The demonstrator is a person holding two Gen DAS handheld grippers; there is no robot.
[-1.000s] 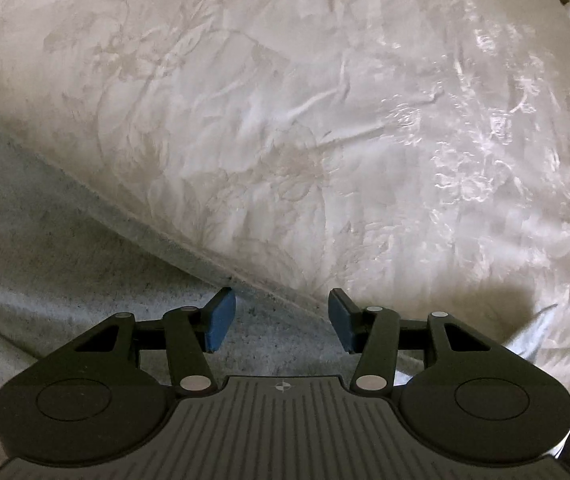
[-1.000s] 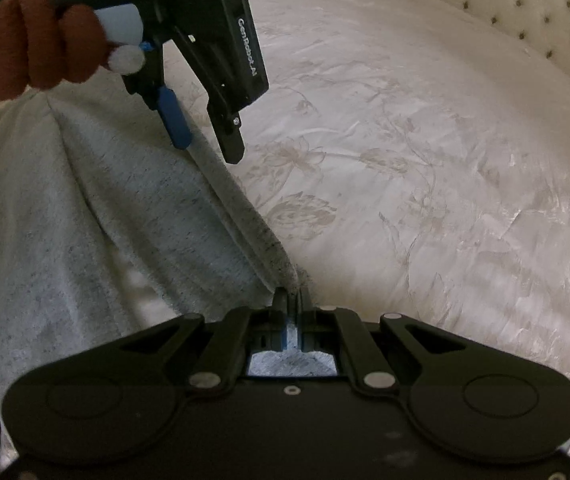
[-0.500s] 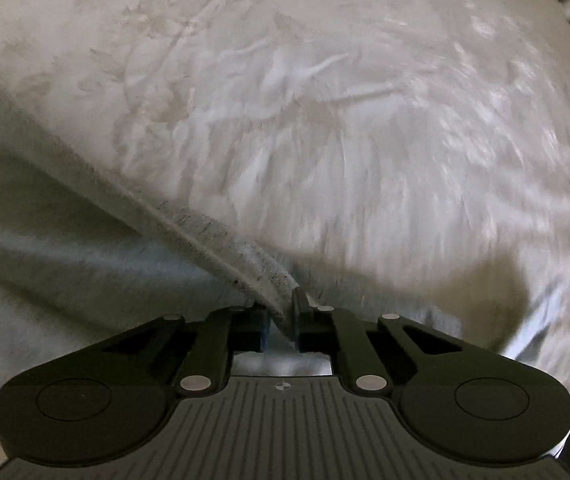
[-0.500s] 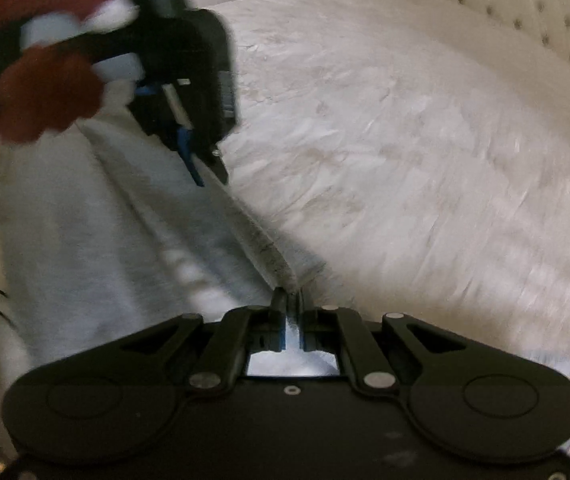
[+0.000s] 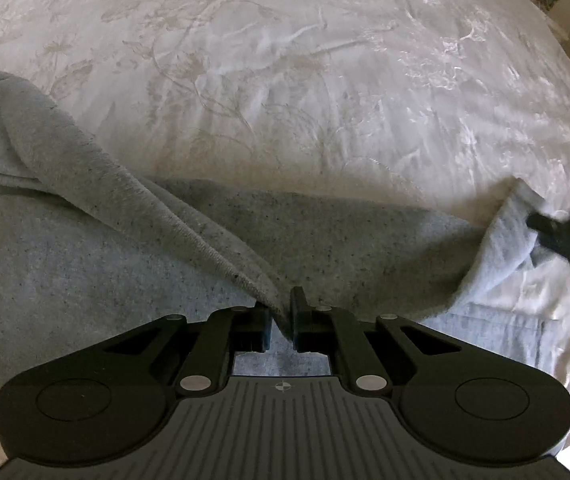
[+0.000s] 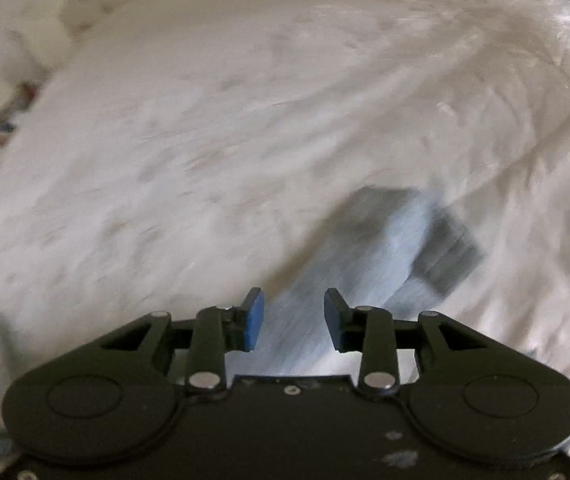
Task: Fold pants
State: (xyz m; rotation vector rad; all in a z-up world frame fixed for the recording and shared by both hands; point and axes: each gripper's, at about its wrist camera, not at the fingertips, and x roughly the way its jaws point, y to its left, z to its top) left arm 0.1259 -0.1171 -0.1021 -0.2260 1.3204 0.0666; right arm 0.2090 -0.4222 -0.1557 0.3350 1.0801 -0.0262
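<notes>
Pinching a ridge of the grey sweatpants [image 5: 85, 248] in my left claw [image 5: 281, 316], I have the seamed edge clamped tight between the pads and raised off the layer beneath. The pants lie on the bed [image 5: 285, 80], spread across the near part of the white floral bedspread, with one layer draped over another, so a first fold looks to be under way rather than finished. My right claw [image 6: 293, 316] has just been opening; its blue pads stand apart with blurred grey cloth below the gap, and nothing is pressed between them, so I judge that end released. In the left wrist view its dark tip shows at the far right beside a lifted corner of the fabric. What remains, as I judge it: lay my held edge down, smooth the layers, then fold the length again into a compact bundle.
</notes>
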